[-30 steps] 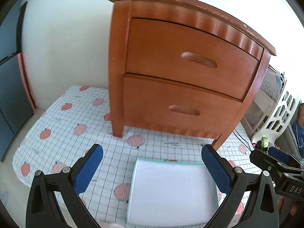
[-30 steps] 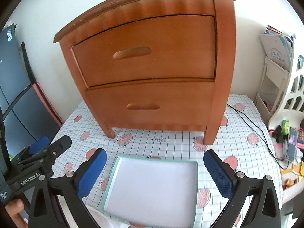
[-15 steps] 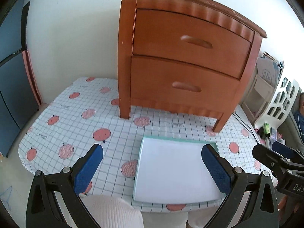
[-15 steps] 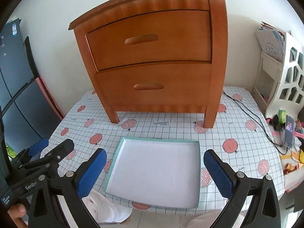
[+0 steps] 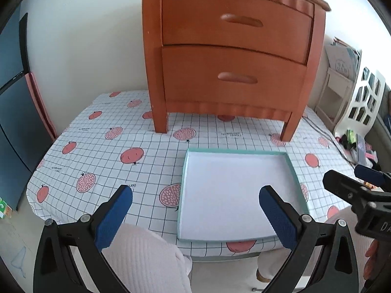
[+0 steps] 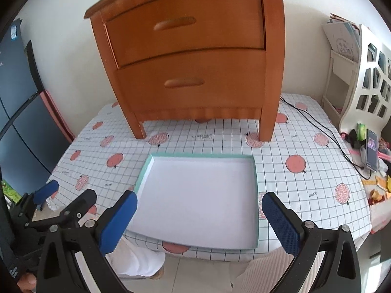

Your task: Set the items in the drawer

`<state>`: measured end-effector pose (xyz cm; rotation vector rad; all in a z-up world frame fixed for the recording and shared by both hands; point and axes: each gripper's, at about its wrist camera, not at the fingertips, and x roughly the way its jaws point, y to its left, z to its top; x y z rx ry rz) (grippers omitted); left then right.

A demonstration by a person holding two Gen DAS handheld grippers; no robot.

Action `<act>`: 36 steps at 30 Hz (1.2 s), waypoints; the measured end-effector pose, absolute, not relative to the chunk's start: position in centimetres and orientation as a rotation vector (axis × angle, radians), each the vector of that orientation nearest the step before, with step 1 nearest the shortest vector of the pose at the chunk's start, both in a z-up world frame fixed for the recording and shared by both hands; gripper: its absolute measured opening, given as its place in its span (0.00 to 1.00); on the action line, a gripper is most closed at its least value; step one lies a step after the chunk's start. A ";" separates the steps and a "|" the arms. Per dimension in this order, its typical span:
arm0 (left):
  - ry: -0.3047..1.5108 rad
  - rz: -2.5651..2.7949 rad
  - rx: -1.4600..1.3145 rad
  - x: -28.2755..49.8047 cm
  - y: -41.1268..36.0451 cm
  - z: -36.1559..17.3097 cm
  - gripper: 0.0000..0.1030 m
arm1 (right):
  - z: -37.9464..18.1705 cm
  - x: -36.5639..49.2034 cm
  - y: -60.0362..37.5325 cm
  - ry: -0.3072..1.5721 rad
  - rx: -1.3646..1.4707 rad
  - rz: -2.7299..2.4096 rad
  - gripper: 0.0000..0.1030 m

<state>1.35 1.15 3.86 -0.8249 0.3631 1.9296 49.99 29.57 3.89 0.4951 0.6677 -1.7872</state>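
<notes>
A brown wooden nightstand [image 5: 232, 48] [image 6: 195, 48] with two shut drawers stands at the back of a table. Its upper drawer handle [image 5: 242, 20] [image 6: 174, 23] and lower drawer handle [image 5: 237, 77] [image 6: 184, 83] are both in sight. In front of it lies an empty shallow box [image 5: 234, 193] [image 6: 200, 195], white inside with a teal rim. My left gripper [image 5: 195, 210] is open, held back over the table's front edge with nothing between its fingers. My right gripper [image 6: 199, 216] is also open and holds nothing, near the box's front edge.
The table wears a checked cloth with pink fruit prints [image 5: 132, 155] [image 6: 295, 163]. A black cable [image 6: 317, 129] and a phone [image 6: 371, 150] lie at the right. A white shelf unit [image 6: 366, 78] stands further right, dark panels [image 5: 14, 112] to the left. A person's legs [image 5: 146, 256] are below the table edge.
Both grippers have pulled back and risen away from the nightstand, so the whole box and the table's front edge now show. Both stayed open.
</notes>
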 end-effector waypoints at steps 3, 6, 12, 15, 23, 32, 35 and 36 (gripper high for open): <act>0.386 1.923 -0.839 1.4 1.4 3.1 1.00 | 2.9 49.9 29.6 0.683 0.495 -1.786 1.00; 0.417 1.935 -0.856 1.3 1.7 2.4 1.00 | 2.2 49.9 29.7 0.688 0.487 -1.787 1.00; 0.466 1.938 -0.891 1.2 2.1 1.2 1.00 | 1.0 49.5 29.8 0.688 0.470 -1.810 1.00; 0.470 1.941 -0.887 1.2 2.0 1.1 1.00 | 0.5 49.2 29.7 0.698 0.468 -1.821 1.00; 0.446 1.916 -0.941 0.3 1.9 0.7 1.00 | -0.4 48.3 29.8 0.700 0.482 -1.844 1.00; 0.435 1.890 -0.957 -0.2 1.8 0.5 1.00 | -0.6 48.1 30.0 0.688 0.495 -1.870 1.00; 0.428 1.881 -0.972 -0.5 1.8 0.3 1.00 | -0.7 48.1 30.1 0.689 0.496 -1.872 1.00; 0.425 1.880 -0.978 -0.6 1.8 0.2 1.00 | -0.7 48.1 30.0 0.690 0.498 -1.873 1.00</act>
